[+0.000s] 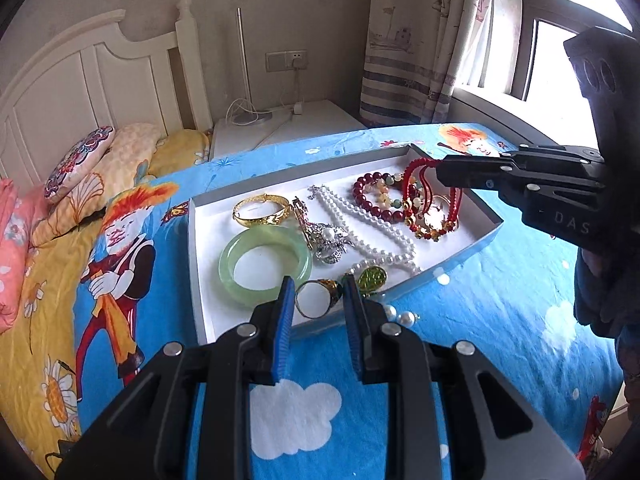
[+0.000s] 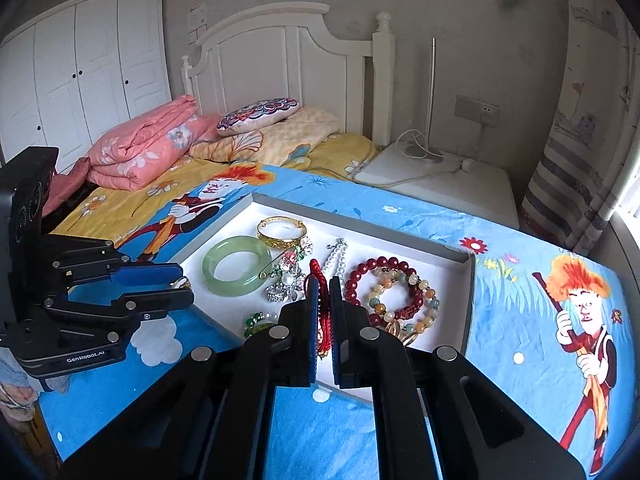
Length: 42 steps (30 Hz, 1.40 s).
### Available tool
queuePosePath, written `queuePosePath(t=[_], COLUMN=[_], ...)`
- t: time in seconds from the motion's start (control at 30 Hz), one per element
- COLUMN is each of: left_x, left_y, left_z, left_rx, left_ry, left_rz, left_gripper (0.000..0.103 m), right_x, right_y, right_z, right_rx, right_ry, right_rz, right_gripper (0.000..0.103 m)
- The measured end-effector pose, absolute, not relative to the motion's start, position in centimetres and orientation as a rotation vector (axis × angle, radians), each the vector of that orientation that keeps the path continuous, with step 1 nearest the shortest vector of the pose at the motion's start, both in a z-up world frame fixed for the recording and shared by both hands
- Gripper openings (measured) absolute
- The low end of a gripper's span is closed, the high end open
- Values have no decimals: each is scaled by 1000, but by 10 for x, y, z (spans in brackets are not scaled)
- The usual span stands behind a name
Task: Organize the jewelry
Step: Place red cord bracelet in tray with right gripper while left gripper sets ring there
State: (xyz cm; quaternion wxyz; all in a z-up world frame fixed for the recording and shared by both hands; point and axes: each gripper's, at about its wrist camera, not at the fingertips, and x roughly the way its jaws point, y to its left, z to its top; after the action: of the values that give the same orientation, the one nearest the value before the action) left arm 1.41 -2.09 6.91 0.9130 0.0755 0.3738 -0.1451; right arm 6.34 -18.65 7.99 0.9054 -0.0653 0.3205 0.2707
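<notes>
A white tray (image 1: pixel 208 320) on the blue bed cover holds a jade bangle (image 1: pixel 228 268), a gold bangle (image 1: pixel 262 210), a brooch (image 1: pixel 330 242), a pearl necklace (image 1: pixel 372 220), a dark red bead bracelet (image 1: pixel 362 196) and a gold ring (image 1: pixel 318 298). My left gripper (image 1: pixel 316 294) is open, its fingers on either side of the ring at the tray's near edge. My right gripper (image 2: pixel 324 292) is shut on a red cord bracelet (image 2: pixel 316 276) and holds it over the tray's right part; the bracelet also hangs from it in the left wrist view (image 1: pixel 416 172).
Two loose pearls (image 1: pixel 398 314) lie on the cover just outside the tray. Pillows (image 2: pixel 256 114) and a pink quilt (image 2: pixel 140 148) lie at the head of the bed. A white nightstand (image 2: pixel 440 180) with a lamp stands beside it, and a curtain (image 1: pixel 404 40) hangs at the window.
</notes>
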Motion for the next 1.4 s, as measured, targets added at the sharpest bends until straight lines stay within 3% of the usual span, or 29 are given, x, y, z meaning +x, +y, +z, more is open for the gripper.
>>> queuePosePath(t=[1.03, 1.13, 1.2, 1.23, 1.4], left_x=[78, 77, 76, 75, 72], left_y=[-35, -34, -33, -32, -31], left_z=[46, 47, 48, 48, 48], left_rx=[136, 138, 138, 137, 142], left_ry=[828, 822, 815, 815, 813], left_rz=[-240, -230, -225, -224, -218], left_gripper=[25, 33, 39, 40, 45], right_x=[123, 126, 125, 124, 109], right_y=[-167, -171, -175, -177, -182], right_z=[62, 60, 59, 60, 63], right_rx=[-60, -49, -33, -29, -56], right_ry=[717, 720, 721, 716, 695], right_rz=[551, 531, 533, 530, 543], right_gripper=[7, 18, 36, 51, 53])
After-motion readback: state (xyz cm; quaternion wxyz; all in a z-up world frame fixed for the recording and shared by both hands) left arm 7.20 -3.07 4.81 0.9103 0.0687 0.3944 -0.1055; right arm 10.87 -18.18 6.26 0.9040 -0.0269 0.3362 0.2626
